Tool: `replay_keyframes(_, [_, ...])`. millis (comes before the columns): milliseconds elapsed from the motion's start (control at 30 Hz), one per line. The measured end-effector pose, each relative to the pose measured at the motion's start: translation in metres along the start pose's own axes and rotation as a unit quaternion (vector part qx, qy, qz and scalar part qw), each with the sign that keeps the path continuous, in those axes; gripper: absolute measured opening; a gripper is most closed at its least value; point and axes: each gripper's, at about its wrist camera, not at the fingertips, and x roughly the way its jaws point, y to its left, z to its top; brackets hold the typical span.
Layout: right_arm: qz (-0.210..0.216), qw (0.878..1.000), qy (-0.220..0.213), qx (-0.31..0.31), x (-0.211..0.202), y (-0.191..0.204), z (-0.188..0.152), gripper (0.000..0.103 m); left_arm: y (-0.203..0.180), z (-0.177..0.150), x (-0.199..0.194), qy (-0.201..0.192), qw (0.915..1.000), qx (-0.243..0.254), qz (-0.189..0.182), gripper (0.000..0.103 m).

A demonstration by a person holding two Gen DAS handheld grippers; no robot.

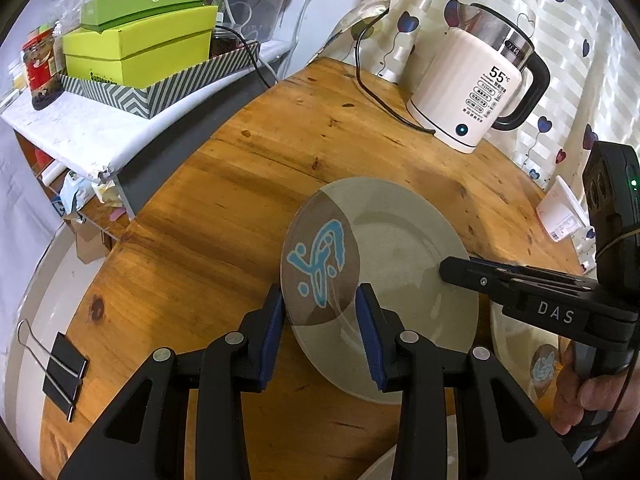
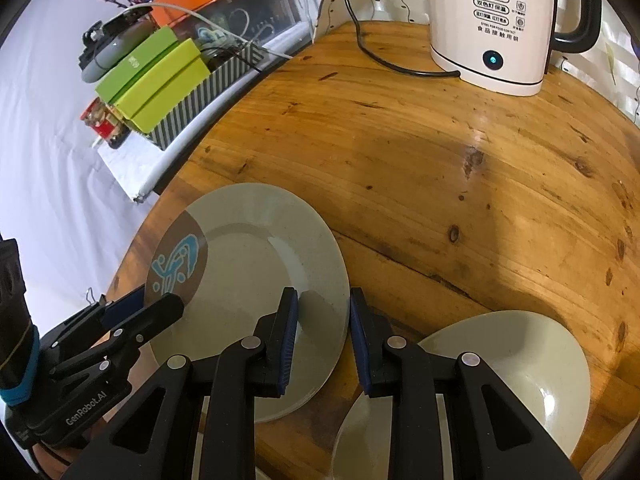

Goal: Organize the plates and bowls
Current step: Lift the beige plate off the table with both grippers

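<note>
Currently the main hazard is a shared grip on one plate point(image 1: 400, 264): both units have hold of the same rim, so any uneven pull or early release by one side would tilt it or let it slip back onto the desk point(image 1: 224, 184). A second concern is the thin rim itself; glazed ware offers little purchase to narrow pads.

Left hand-held gripper point(image 1: 320, 322): jaws set narrow, blue pads astride the plate edge at its 7 o'clock, over the brown printed patch, judged to be pinching it. Right hand-held gripper point(image 2: 324, 332): jaws also narrow, straddling the rim at the plate's 4 o'clock in the right wrist view; contact looks firm but the far pad face is partly hidden.

The plate lies at the desk's near edge, apparently raised on one side, though lift cannot be confirmed. A bowl point(image 2: 520, 376) sits just beside it at 4 o'clock, close enough to be knocked by the right unit. The kettle point(image 1: 472, 92) stands well apart at 1 o'clock.
</note>
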Motion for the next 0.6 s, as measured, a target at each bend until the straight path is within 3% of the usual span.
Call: replay_keyframes(600, [-0.010,1.000,0.001,-0.002,-0.030,0.018,-0.012,0.025,-0.004,-0.006,-0.030,-0.009,0.9999,0.003,-0.009,0.038])
